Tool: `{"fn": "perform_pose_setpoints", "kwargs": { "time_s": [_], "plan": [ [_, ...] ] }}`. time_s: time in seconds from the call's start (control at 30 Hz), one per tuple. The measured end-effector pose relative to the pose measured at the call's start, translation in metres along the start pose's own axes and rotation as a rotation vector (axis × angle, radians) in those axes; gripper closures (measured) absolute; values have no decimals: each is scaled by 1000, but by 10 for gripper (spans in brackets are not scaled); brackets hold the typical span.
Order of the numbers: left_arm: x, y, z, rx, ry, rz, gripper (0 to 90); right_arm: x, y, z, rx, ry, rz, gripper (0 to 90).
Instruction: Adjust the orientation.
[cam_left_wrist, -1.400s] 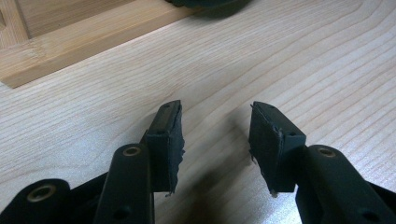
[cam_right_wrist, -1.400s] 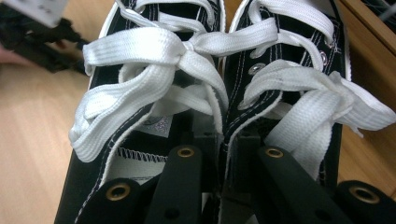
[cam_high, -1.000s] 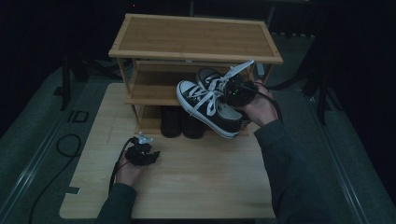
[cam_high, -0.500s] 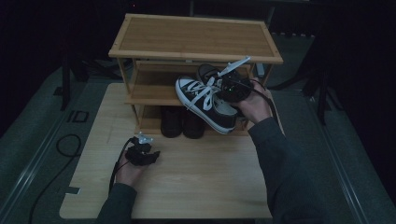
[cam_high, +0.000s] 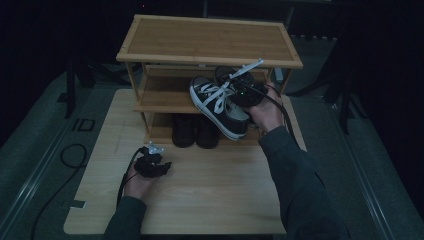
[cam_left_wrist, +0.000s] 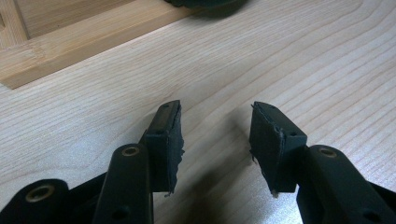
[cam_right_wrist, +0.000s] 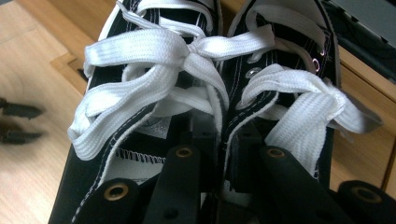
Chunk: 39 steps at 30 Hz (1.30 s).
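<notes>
Your right gripper (cam_high: 246, 91) pinches both sneakers (cam_high: 220, 102) by their inner collars at the rack's (cam_high: 210, 37) middle shelf, left gripper (cam_high: 152, 165) open on table (cam_high: 210, 200); one collar slipping drops a shoe.

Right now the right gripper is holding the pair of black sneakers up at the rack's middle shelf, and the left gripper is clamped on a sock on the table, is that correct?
Not quite: the left gripper holds nothing. The left gripper view shows its jaws apart over bare table. The rest stands: the right gripper does pinch the black sneakers together at the rack's middle shelf.
</notes>
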<state>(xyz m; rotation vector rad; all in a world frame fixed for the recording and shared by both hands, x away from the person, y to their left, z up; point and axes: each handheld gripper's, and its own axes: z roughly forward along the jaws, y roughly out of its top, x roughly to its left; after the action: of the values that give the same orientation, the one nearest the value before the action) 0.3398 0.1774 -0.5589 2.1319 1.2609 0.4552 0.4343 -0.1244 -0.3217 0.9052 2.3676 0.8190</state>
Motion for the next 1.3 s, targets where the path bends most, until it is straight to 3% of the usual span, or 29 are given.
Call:
{"fn": "perform_pose_setpoints", "kwargs": {
  "time_s": [0.07, 0.17, 0.33, 0.57, 0.77, 1.1, 1.2, 1.3],
  "plan": [
    [0, 0, 0, 1, -1, 1, 539, 0, 2, 1, -3, -16, 40, 824],
    [0, 0, 0, 3, 0, 3, 538, 3, 3, 2, -9, -51, 56, 821],
    [0, 0, 0, 2, -2, 1, 538, 5, 4, 2, -2, -80, 65, 811],
    [0, 0, 0, 4, 1, 3, 538, 2, 5, -3, -15, -93, 63, 708],
    [0, 0, 0, 4, 3, 4, 537, -2, 3, -7, -12, -41, 37, 628],
    [-1, 0, 0, 2, 3, 4, 536, -4, -2, -15, -31, -20, -3, 582],
    [0, 0, 0, 0, 1, 1, 534, -4, -2, -21, -49, -13, -6, 580],
    [-1, 0, 0, -2, 3, 1, 533, -8, -2, -30, -89, 27, -2, 598]
  ]
}}
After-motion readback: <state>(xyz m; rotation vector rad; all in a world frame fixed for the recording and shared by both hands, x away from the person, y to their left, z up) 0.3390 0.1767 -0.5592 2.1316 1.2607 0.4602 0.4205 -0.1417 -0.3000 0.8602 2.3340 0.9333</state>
